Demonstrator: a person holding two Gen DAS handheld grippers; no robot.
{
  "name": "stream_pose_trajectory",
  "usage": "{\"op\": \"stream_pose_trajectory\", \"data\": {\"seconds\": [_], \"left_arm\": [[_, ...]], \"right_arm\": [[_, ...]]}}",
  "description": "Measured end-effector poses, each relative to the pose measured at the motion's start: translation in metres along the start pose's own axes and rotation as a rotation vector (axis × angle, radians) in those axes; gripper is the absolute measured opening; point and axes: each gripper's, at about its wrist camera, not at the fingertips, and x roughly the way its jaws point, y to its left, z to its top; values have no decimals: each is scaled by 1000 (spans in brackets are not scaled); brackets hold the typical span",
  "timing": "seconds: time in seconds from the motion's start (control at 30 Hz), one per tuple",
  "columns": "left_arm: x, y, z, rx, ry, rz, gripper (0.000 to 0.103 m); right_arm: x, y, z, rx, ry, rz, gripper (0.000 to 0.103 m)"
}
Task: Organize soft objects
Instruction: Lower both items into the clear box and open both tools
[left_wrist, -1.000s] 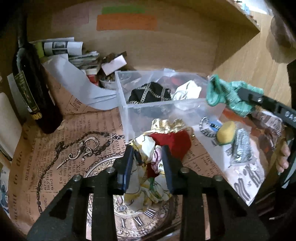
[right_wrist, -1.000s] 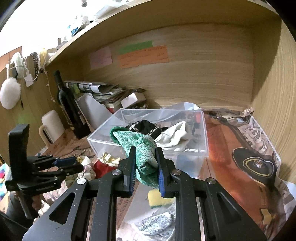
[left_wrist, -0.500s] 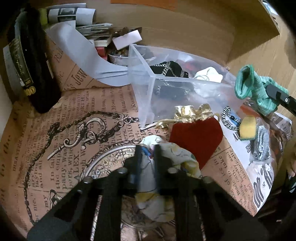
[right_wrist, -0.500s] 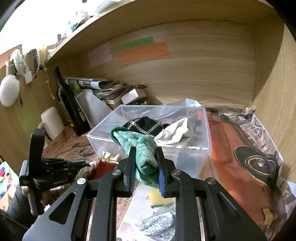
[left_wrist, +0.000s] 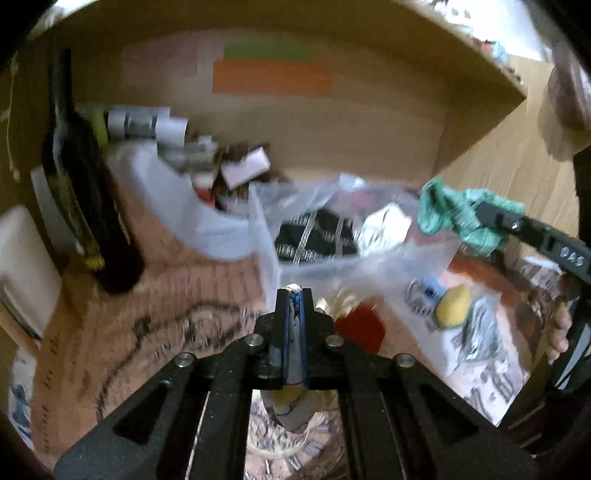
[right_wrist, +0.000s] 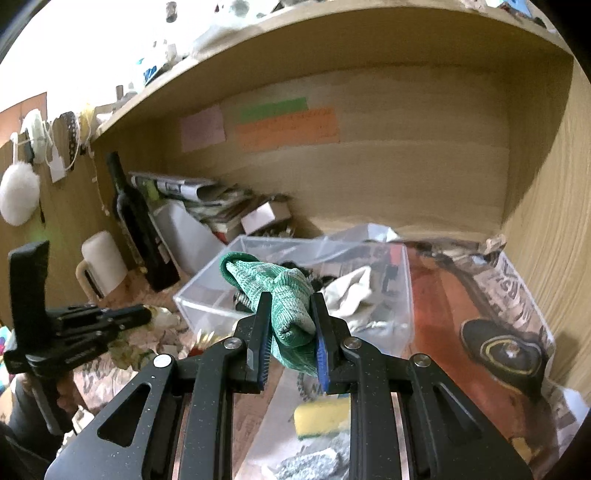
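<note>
The right gripper (right_wrist: 290, 325) was clamped on a green knitted sock (right_wrist: 280, 295), which bulged up between its jaws and hung in the air just in front of the clear plastic bin (right_wrist: 402, 295). Inside the bin lay a black item with a metal chain (left_wrist: 314, 236) and a white cloth (right_wrist: 351, 291).

The left gripper (left_wrist: 293, 306) had its jaws squeezed nearly together on a thin fold of a patterned yellow-and-white cloth (left_wrist: 291, 406), the rest of which drooped beneath the jaws, in front of the bin's near wall. This view was motion-blurred, so finer detail of the cloth could not be made out. A red velvet pouch (left_wrist: 360, 328) with gold trim lay on the printed paper just before the bin, to the right of that gripper. A yellow sponge (right_wrist: 323, 419) and a crumpled silver wrapper (left_wrist: 476, 332) rested further right of the bin's front corner. A dark wine bottle (right_wrist: 138, 225) and a white mug (right_wrist: 101, 264) stood left of the bin.
</note>
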Motion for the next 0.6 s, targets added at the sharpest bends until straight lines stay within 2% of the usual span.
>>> {"op": "stream_pose_trajectory", "data": {"seconds": [0.37,0.6], "left_arm": [[-1,-12,60,59,-120,-13,3],[33,-9,88,47,-116,-20,3]], "right_arm": [[8,-17,31,-9,-42,-35,18],[40,-24,37,-50,29,-58,18]]}}
